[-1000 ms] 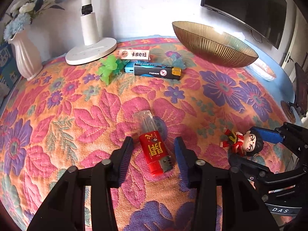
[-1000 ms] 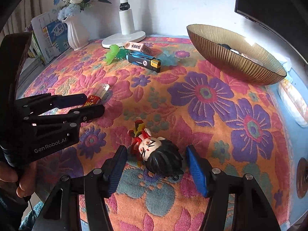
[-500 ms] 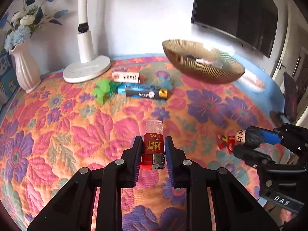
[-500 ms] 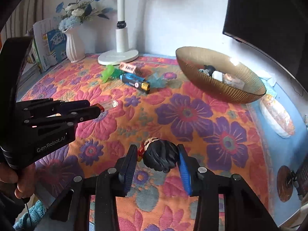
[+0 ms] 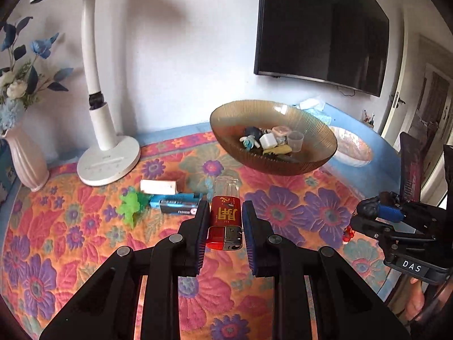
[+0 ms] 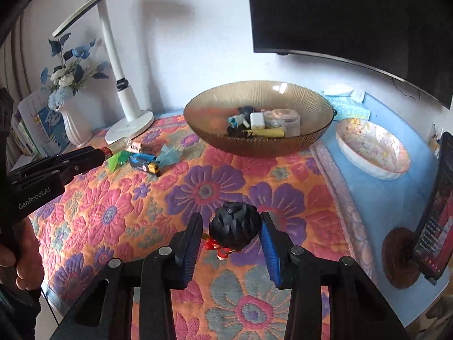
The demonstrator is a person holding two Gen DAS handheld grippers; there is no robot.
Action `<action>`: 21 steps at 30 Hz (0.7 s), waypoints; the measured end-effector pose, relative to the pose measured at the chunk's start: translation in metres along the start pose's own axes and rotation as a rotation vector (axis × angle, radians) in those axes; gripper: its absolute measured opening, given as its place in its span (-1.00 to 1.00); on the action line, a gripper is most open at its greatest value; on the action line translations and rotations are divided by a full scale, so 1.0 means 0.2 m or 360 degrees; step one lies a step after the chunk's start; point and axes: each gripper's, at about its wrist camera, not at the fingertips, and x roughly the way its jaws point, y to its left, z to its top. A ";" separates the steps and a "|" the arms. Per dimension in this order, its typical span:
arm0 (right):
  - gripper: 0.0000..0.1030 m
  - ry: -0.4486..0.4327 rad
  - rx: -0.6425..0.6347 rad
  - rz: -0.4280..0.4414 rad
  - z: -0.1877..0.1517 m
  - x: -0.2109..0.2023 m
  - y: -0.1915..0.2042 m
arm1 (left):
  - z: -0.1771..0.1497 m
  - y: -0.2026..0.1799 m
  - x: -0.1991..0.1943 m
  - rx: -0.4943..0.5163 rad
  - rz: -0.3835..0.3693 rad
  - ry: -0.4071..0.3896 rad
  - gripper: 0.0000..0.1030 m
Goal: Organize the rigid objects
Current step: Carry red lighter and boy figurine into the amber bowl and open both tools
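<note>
My left gripper (image 5: 223,221) is shut on a red lighter (image 5: 225,218) with a clear top, held in the air above the flowered cloth. My right gripper (image 6: 232,231) is shut on a small doll (image 6: 234,228) with black hair and red clothes, also lifted off the cloth. An amber ribbed glass bowl (image 5: 311,164) (image 6: 203,130) with several small items in it stands at the back. In the right wrist view the left gripper (image 6: 100,153) comes in from the left with the lighter's clear end (image 6: 120,144) sticking out. The left wrist view has the right gripper (image 5: 365,215) at its right edge.
A green toy (image 5: 130,205), a blue-and-black lighter (image 5: 177,204) and a small white box (image 5: 158,187) lie in front of a white lamp base (image 5: 109,161). A vase (image 5: 24,158) stands far left. A pale dish (image 6: 371,148) lies right of the bowl; a phone on a stand (image 6: 433,221) is at the right edge.
Both grippers closed, the left on the red lighter, the right on the doll, and both lifted them off the cloth. The views now look higher, with the bowl's inside in sight.
</note>
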 end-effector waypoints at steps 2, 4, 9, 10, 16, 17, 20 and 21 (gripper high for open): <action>-0.23 -0.0054 0.0020 -0.0011 0.08 -0.03 -0.04 | 0.10 -0.03 -0.01 0.0025 -0.0020 -0.0059 -0.60; -0.23 -0.0121 0.0037 -0.0036 0.18 -0.07 -0.08 | 0.21 -0.08 -0.02 0.0053 -0.0048 -0.0123 -0.60; -0.23 -0.0280 0.0109 -0.0113 0.43 -0.12 -0.17 | 0.44 -0.20 0.07 0.0063 -0.0158 -0.0177 -0.60; -0.23 -0.0285 0.0123 -0.0114 0.47 -0.11 -0.19 | 0.46 -0.21 0.12 0.0049 -0.0190 -0.0153 -0.60; -0.23 -0.0023 0.0198 -0.0019 0.59 0.17 -0.30 | 0.44 -0.28 0.50 -0.0049 -0.0299 0.0081 -0.60; -0.23 0.0010 0.0216 -0.0001 0.59 0.20 -0.31 | 0.43 -0.28 0.52 -0.0056 -0.0288 0.0095 -0.60; -0.22 0.0058 0.0256 0.0005 0.58 0.27 -0.34 | 0.42 -0.28 0.55 -0.0053 -0.0250 0.0099 -0.59; -0.04 0.0063 0.0269 -0.0011 0.58 0.29 -0.35 | 0.43 -0.27 0.54 -0.0056 -0.0236 0.0096 -0.45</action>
